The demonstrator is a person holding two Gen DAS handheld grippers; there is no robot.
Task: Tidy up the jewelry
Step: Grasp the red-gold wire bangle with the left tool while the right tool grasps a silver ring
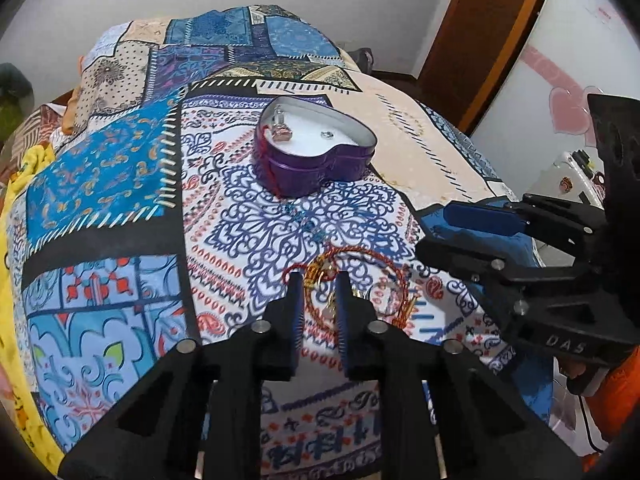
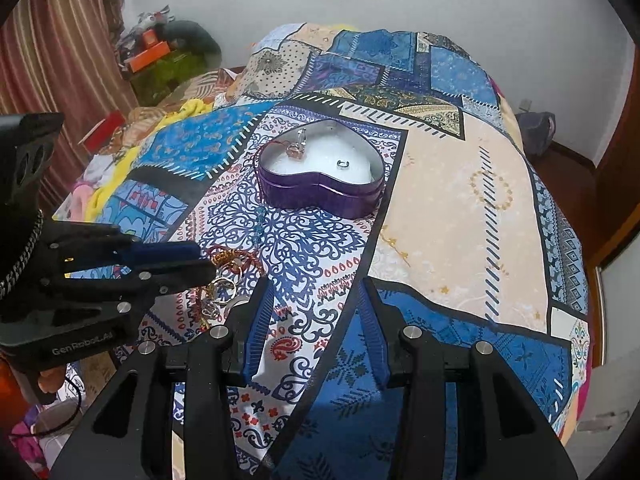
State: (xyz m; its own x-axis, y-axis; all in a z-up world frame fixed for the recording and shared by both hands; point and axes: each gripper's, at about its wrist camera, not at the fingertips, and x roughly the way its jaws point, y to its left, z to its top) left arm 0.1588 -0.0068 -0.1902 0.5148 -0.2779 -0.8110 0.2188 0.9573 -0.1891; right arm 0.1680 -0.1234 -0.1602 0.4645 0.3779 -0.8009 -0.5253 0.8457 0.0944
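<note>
Bed with a patchwork quilt in blue, cream and white paisley panels carries everything. Purple heart-shaped metal tin, lid off, white padding inside, sits mid-quilt, well beyond both grippers. In the tin: a small clear glass bottle charm with a reddish base at the left lobe and a small silver ring toward the right. A strand of blue beads lies on the quilt just in front of the tin.

Loose jewelry pile lies nearer: red cord loop, gold chain, gold rings, tangled together.

Left gripper is down at the pile, fingers narrowed around the gold chain part; whether the pads actually pinch it I can't tell. Right gripper sits just right of the pile, jaws apart, only quilt between them, holding nothing.
</note>
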